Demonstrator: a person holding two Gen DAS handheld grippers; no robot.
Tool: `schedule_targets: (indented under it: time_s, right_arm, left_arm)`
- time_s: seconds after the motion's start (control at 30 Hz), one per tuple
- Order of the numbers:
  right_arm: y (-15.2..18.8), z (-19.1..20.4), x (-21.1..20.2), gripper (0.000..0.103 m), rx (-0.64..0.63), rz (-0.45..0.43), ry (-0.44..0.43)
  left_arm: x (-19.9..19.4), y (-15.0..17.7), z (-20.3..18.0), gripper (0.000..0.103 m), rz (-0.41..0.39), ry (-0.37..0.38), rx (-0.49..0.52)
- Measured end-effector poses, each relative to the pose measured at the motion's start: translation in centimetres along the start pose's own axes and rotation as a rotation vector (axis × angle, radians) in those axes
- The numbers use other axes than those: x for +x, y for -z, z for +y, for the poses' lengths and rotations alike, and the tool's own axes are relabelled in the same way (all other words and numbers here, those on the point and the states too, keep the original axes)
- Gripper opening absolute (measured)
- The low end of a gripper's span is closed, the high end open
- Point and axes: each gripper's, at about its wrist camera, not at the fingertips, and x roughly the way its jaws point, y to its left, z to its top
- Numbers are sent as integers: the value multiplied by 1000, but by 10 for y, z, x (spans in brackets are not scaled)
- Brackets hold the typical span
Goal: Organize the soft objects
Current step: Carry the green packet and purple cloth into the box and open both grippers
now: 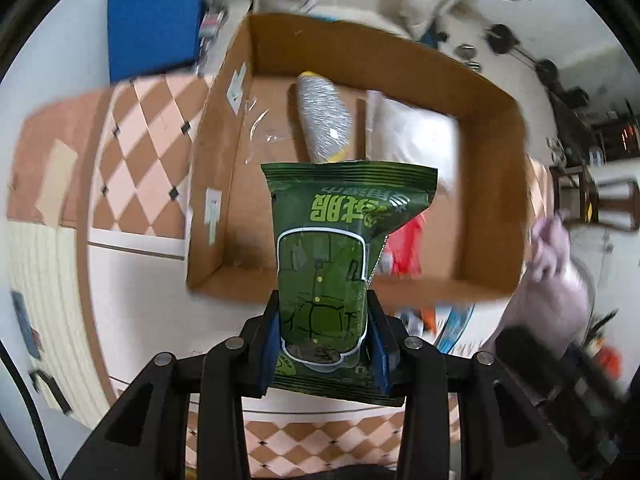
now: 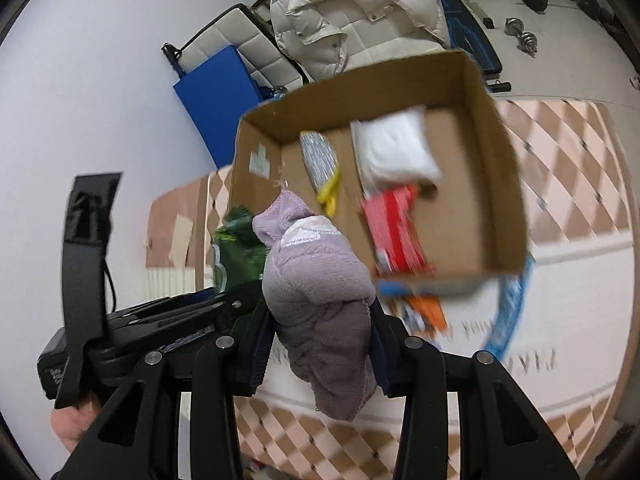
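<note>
My left gripper (image 1: 322,344) is shut on a green snack packet (image 1: 340,248) and holds it up just before the near wall of an open cardboard box (image 1: 216,184). My right gripper (image 2: 322,344) is shut on a lilac fleece cloth (image 2: 316,292), held near the box (image 2: 508,184); the cloth also shows at the right of the left wrist view (image 1: 556,276). In the box lie a silver-and-yellow pouch (image 1: 324,116), a white soft pack (image 1: 412,136) and a red packet (image 2: 394,232). The left gripper and green packet (image 2: 240,240) show at the left of the right wrist view.
The box stands on a checkered pink-and-brown cloth (image 1: 136,152). Orange and blue items (image 2: 428,312) lie beside the box's near wall. A blue pad (image 2: 216,108) leans on the wall; a white puffer jacket (image 2: 352,12) and dumbbells (image 2: 520,32) lie beyond.
</note>
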Motion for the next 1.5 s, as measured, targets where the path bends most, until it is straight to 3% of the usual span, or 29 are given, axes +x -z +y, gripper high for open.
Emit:
schedule_targets:
  time_s: [0.1,0.33,0.47,0.67,0.73,0.8,0.83,0.87,1.0,1.07,1.1,1.17,1.37,1.43,1.5]
  right_arm:
    - [-31,5,38,44,40,52,0]
    - [-61,-9,113,43,113,140,19]
    - [-65,-16,141,43,127,196,16]
    - [-71,-23,165,46,127,266,-4]
    - [-72,-26,169,58,109,296,4]
    - [-74,-25,167,84,74,306,21]
    - [-74,-24,167,94,62,305,29]
    - [-75,-22,164,94,47,299,45]
    - [-74,-22,146,94,13,274,85]
    - [-70,-20,128,94,-22,235,129]
    - [-67,-20,120,95,-36,216,149]
    - [-61,-19,104,102,-80,187,173]
    - [-38,-47,47,103,-109,52,235]
    - [-20,-58,24,103,-86,9,248]
    - [-5,-74,9,103,-43,-28,278]
  left_arm:
    - [32,-30,14,35,93,11,-68]
    - [91,-62,25,35,222,-96,-61]
    - [111,-65,30,35,260,-146,-31]
    - [120,-76,26,35,295,-155,5]
    - [119,-75,27,38,296,-142,-3]
    - [113,-75,26,52,270,-144,2]
    - [109,-76,26,66,251,-150,13]
    - [104,-74,24,75,232,-151,27]
    - [84,-66,14,79,162,-160,58]
    - [73,-53,9,96,113,-175,78]
    - [66,-45,6,99,86,-178,85]
    - [50,-48,1,100,36,-182,101]
    - [27,-6,-13,100,-117,-203,119]
    - [28,16,-15,100,-135,-225,106]
    - [37,45,-12,100,-124,-194,46]
